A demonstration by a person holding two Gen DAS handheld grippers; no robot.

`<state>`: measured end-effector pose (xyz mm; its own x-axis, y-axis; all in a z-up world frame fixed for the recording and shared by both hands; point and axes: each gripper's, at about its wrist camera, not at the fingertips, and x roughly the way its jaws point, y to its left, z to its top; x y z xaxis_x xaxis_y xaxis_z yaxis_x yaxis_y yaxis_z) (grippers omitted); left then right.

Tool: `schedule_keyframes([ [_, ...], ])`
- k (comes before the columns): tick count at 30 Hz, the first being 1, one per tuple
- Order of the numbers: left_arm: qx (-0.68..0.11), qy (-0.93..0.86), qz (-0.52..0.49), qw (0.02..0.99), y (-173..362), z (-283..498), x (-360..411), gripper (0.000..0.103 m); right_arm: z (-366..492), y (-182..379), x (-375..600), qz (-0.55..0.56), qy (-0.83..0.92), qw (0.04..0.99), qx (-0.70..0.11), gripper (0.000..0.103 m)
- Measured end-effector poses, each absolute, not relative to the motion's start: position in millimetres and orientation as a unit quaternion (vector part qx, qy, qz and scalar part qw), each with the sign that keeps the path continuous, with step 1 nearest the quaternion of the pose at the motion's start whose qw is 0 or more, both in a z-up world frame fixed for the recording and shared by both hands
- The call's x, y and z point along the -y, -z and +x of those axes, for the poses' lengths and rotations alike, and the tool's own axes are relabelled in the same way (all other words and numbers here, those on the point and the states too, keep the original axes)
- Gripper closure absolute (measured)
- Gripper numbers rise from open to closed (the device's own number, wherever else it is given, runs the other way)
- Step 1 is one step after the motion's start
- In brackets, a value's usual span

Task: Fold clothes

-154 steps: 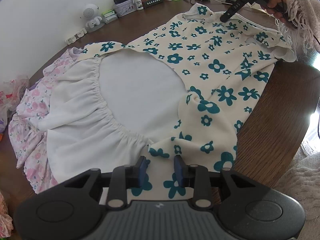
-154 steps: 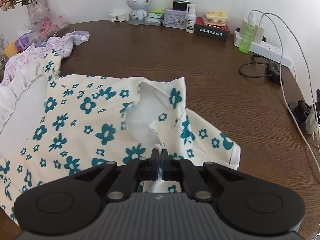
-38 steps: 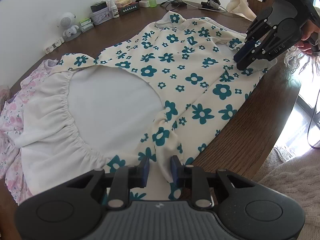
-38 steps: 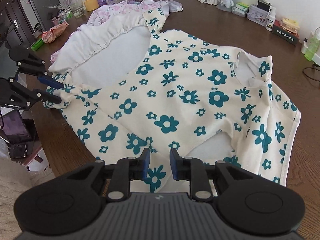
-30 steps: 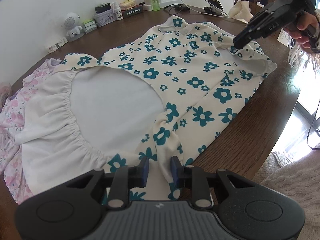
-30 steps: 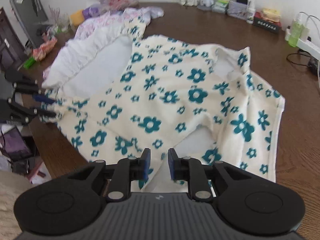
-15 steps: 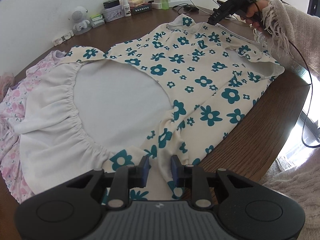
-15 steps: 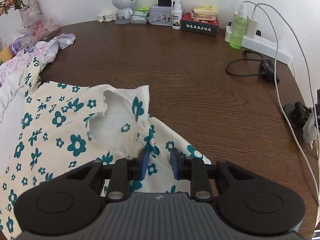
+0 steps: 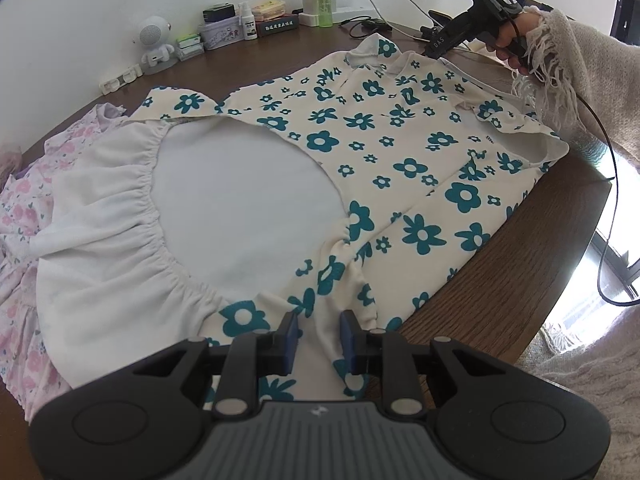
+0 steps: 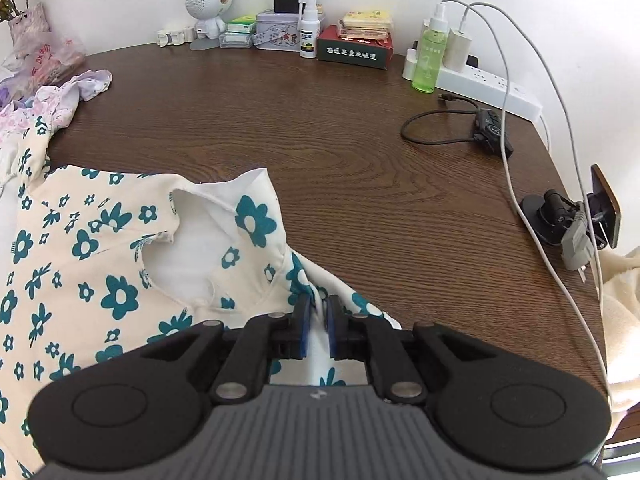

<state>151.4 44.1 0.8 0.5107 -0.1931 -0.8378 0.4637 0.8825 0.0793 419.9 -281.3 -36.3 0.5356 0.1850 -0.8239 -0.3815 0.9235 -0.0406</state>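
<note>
A cream dress with teal flowers lies spread on the brown table, its white lining turned up at the hem. My left gripper is open over the hem edge near the table's front, with cloth between its pads. My right gripper is nearly shut, its pads pinching a ridge of the dress shoulder beside the collar opening. The right gripper also shows in the left wrist view, at the collar end of the dress.
A pink floral garment lies left of the dress. Along the wall stand a white robot toy, boxes, a spray bottle and a power strip with cables. A phone holder sits at the right edge.
My right gripper has come down onto the dress shoulder and its jaws have narrowed onto the cloth. The left gripper has barely moved.
</note>
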Motion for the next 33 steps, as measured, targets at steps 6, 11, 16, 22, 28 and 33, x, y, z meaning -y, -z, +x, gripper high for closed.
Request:
schedule_keyframes([
  [6, -0.446, 0.194, 0.138, 0.863, -4.1, 161.2, -41.3, 0.08, 410.7, 32.2, 298.1, -0.109, -0.122, 0.873, -0.46, 0.081],
  [11, -0.367, 0.159, 0.072, 0.914, -43.0, 128.2, -61.4, 0.046, 364.0, -9.6, 330.6, -0.009, -0.148, 0.893, -0.424, 0.066],
  [16, -0.295, 0.079, 0.016, 0.952, -60.6, 79.6, -76.0, 0.009, 274.1, -46.1, 336.2, 0.029, -0.186, 0.905, -0.382, 0.022],
  [22, -0.294, 0.029, -0.073, 0.953, -48.5, 44.7, -72.9, 0.006, 180.8, -45.9, 322.2, 0.04, -0.189, 0.91, -0.368, 0.001],
  [28, -0.31, -0.004, -0.103, 0.945, -31.5, 36.1, -56.4, 0.006, 117.8, -22.0, 297.4, 0.039, -0.155, 0.914, -0.373, 0.0],
  [33, -0.328, -0.04, -0.109, 0.937, -23.1, 34.2, -44.0, 0.006, 90.9, -4.3, 281.2, 0.051, -0.13, 0.915, -0.378, 0.0],
])
